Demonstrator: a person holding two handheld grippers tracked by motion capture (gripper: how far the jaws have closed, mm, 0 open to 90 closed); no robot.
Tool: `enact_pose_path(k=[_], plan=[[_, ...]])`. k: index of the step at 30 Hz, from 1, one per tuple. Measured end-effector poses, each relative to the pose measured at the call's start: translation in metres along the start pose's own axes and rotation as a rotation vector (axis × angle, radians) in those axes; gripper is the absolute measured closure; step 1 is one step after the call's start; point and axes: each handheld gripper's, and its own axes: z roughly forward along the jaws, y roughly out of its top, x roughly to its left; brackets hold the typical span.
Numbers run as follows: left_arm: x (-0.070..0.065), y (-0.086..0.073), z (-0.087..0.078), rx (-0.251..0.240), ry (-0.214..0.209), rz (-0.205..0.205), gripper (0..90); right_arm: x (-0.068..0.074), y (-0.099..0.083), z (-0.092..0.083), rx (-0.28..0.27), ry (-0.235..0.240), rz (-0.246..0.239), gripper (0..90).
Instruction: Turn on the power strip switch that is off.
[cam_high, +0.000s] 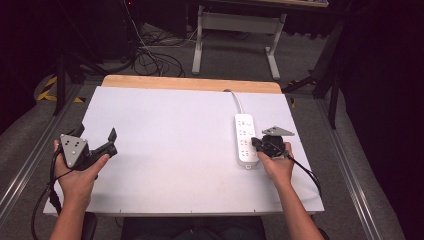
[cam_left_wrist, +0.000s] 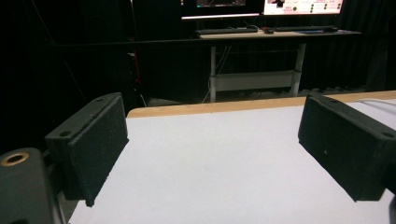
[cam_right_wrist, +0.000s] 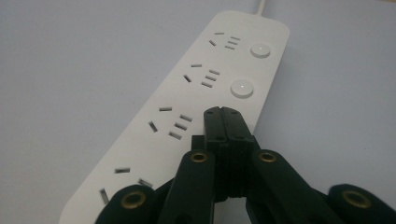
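Right hand-held gripper pressed shut over a power strip switch, left one held idle

The white power strip (cam_high: 245, 141) is laid lengthwise at about 3 o'clock on the white bench (cam_high: 170, 150), its cable led off toward 12 o'clock. The right hand-held gripper (cam_right_wrist: 222, 116) is seen with its jaws closed flat together, nothing between them, the joined tip set down on the strip where the third round button in the row would be; the closed tip is judged to serve as a single pressing finger. Whether the button is actually depressed cannot be told. The left hand-held gripper (cam_high: 102, 142) is kept at 9 o'clock, jaws spread wide and empty, well apart from the strip, seemingly parked out of the way
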Motion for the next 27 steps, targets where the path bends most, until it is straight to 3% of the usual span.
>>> enact_pose_path(k=[10,11,14,23,27], plan=[[0.001,0.000,0.001,-0.001,-0.001,-0.006,8.9,-0.001,0.001,-0.003,-0.026,0.010,0.009,90.0],[0.001,0.000,0.001,-0.001,-0.001,-0.006,8.8,-0.001,0.003,-0.008,-0.063,0.005,0.013,90.0],[0.001,0.000,0.001,0.001,-0.002,-0.003,8.8,-0.002,0.005,-0.011,-0.084,-0.008,0.006,90.0],[0.001,0.000,0.001,0.000,-0.001,-0.004,8.8,-0.003,0.006,-0.014,-0.082,-0.004,0.008,90.0],[0.001,0.000,0.001,0.000,-0.002,-0.005,8.8,-0.004,0.008,-0.020,-0.113,0.000,0.023,90.0]])
